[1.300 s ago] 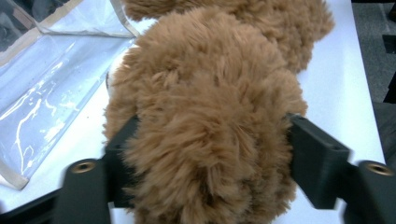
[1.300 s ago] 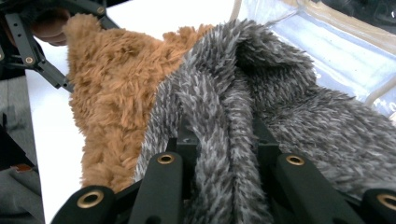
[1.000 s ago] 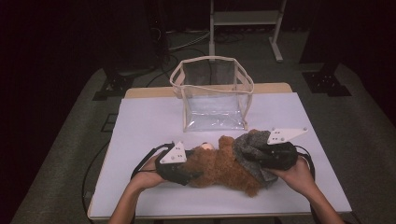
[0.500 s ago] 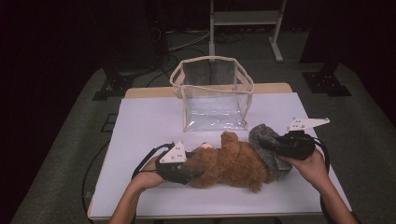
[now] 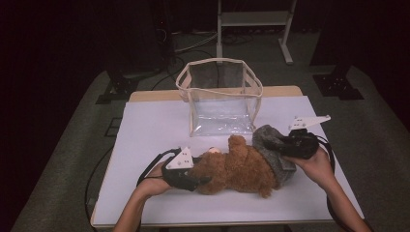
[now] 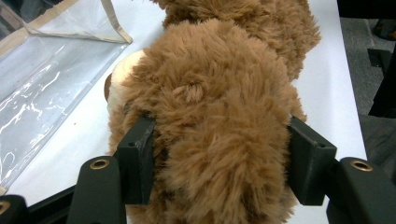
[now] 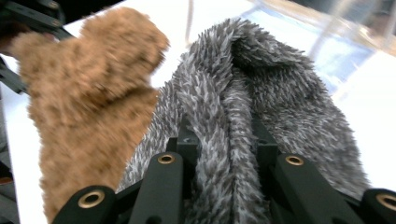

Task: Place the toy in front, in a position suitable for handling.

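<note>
The brown plush bear (image 5: 234, 166) lies on its side on the white table (image 5: 154, 121), between the two grippers. The left gripper (image 5: 196, 180) is closed on the bear's head: in the left gripper view both black pads are pressed into the brown fur (image 6: 210, 121), one on each side. These jaws have just been closing, with the head between them, so the hold on the head is now firmer than it was one second ago.

The right gripper (image 5: 273, 144) pinches a fold of the grey furry garment (image 5: 270, 150) that covers the bear's lower body. In the right gripper view the grey fabric (image 7: 224, 140) is squeezed in a narrow band between the jaws. Compared with the earlier pictures, this gripper is now shifted outwards, away from the left gripper, and the grey garment is stretched after it. More of the brown body is uncovered than before. It is judged that the garment is being pulled off the bear while the head is kept in place, and that this step is about half done, because the grey piece is still around the bear's legs.

The transparent bag with beige trim (image 5: 220, 99) stands open just beyond both grippers, untouched.

No brand, label or readable writing is seen on the bear, the garment or the bag.
</note>
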Motion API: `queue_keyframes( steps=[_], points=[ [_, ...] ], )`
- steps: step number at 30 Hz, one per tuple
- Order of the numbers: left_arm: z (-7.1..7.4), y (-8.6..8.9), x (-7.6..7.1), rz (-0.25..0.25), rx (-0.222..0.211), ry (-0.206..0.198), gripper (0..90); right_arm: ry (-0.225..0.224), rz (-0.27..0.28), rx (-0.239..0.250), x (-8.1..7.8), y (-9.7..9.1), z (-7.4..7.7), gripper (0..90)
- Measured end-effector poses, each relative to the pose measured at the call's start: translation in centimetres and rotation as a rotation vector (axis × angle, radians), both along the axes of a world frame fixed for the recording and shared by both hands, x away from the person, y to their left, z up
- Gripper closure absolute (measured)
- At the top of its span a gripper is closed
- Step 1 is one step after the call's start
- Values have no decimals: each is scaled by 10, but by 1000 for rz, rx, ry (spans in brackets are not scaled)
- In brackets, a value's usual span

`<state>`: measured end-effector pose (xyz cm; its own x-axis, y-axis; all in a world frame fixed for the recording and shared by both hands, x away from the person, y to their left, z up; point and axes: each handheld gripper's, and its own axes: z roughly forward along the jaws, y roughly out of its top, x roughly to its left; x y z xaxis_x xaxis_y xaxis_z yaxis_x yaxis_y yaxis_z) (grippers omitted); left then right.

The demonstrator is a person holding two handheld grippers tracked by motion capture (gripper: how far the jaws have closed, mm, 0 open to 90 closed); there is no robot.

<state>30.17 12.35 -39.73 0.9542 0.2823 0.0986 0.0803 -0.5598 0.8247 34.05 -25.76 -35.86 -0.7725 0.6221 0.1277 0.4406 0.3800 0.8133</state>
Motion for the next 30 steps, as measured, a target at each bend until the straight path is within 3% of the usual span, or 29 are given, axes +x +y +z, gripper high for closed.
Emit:
queue_keyframes(
  steps=[4,8,12,15,16,22,25,27,30],
  points=[
    [1,-4,0,5,9,-8,367,10,-30,-29,-2,-12,3,713],
    [1,-7,1,13,12,-14,363,-27,3,13,-13,-8,24,713],
    [3,-9,2,18,14,-13,366,-64,85,35,-26,14,48,713],
    [3,-10,2,14,20,-15,369,-76,130,29,-30,30,56,713],
    [3,-10,2,14,21,-17,369,-84,170,13,-32,48,60,713],
    [3,-12,0,9,28,-21,369,-65,248,-77,-30,103,54,714],
    [3,-12,-1,2,32,-24,367,-49,250,-165,-23,121,41,713],
    [2,-12,-1,7,31,-27,367,-33,233,-217,-16,124,32,715],
    [2,-12,-1,15,18,-24,367,-24,201,-222,-9,115,27,719]
  ],
)
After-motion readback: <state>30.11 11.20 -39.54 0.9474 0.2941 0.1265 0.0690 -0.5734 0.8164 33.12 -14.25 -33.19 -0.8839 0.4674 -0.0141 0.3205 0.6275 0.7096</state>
